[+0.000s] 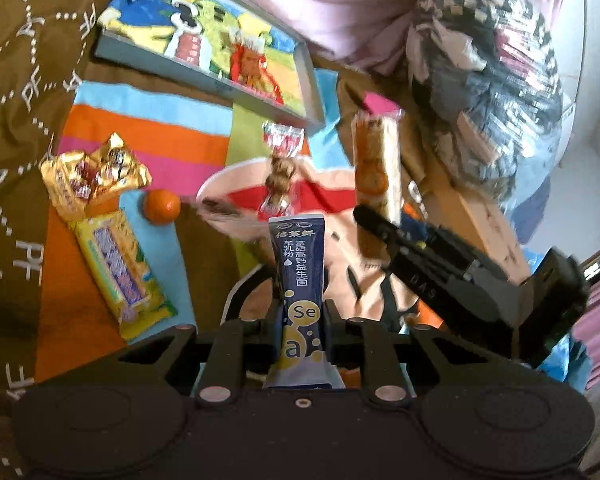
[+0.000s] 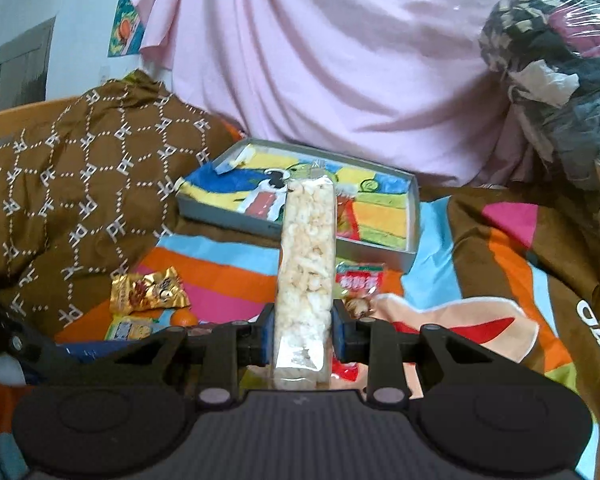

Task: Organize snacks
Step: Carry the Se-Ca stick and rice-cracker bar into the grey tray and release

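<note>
My left gripper [image 1: 302,312] is shut on a dark blue powder sachet [image 1: 300,264] that stands upright between its pads. My right gripper [image 2: 303,328] is shut on a clear packet of puffed rice [image 2: 307,264], also upright; in the left wrist view that packet [image 1: 376,176] and the right gripper [image 1: 384,228] show at the right. A shallow grey box [image 1: 300,60] [image 2: 414,216] with a cartoon lining lies beyond, holding a red snack pack [image 1: 248,58]. On the striped cloth lie a gold wrapper [image 1: 96,176] [image 2: 148,290], a yellow bar [image 1: 120,268], a small orange [image 1: 162,206] and a red-topped nut packet [image 1: 280,160] [image 2: 358,284].
A brown patterned cushion [image 2: 72,184] rises at the left. Pink fabric [image 2: 340,60] hangs behind the box. A bundle wrapped in plastic [image 2: 560,60] sits at the right. The striped cloth [image 2: 500,264] covers the surface.
</note>
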A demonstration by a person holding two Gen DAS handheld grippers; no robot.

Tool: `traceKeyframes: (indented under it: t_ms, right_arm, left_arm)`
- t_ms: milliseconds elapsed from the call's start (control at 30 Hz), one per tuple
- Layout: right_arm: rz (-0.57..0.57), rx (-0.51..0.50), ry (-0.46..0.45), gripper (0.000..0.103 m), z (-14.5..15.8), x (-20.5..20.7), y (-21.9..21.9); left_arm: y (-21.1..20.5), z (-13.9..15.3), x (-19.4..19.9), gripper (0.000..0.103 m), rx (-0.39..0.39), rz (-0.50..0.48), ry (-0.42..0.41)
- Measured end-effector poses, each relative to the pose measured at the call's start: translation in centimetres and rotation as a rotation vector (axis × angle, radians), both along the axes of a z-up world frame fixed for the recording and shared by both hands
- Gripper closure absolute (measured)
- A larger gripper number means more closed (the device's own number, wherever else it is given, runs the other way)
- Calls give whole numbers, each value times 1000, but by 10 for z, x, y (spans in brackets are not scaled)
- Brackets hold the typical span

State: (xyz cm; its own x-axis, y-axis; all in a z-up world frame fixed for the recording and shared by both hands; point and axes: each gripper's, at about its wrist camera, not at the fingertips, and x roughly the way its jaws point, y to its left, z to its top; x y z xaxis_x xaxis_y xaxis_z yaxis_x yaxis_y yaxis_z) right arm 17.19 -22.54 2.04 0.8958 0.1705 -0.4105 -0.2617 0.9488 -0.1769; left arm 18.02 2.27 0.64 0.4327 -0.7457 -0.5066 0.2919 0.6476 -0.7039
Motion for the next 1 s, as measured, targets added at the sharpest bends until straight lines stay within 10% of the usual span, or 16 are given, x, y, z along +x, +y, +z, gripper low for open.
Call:
traceKeyframes:
  t_ms: [267,700,1000]
  right_arm:
    - [-13,63,17,73,4,18,-16]
    - [91,107,-9,73,39,120,8]
    - [106,211,76,73,39,234,40]
  left_arm:
    - [4,26,16,83,-41,46,-52]
    - [-3,73,119,82,260,317,-430]
    - [-4,47,227,82,395,382,-449]
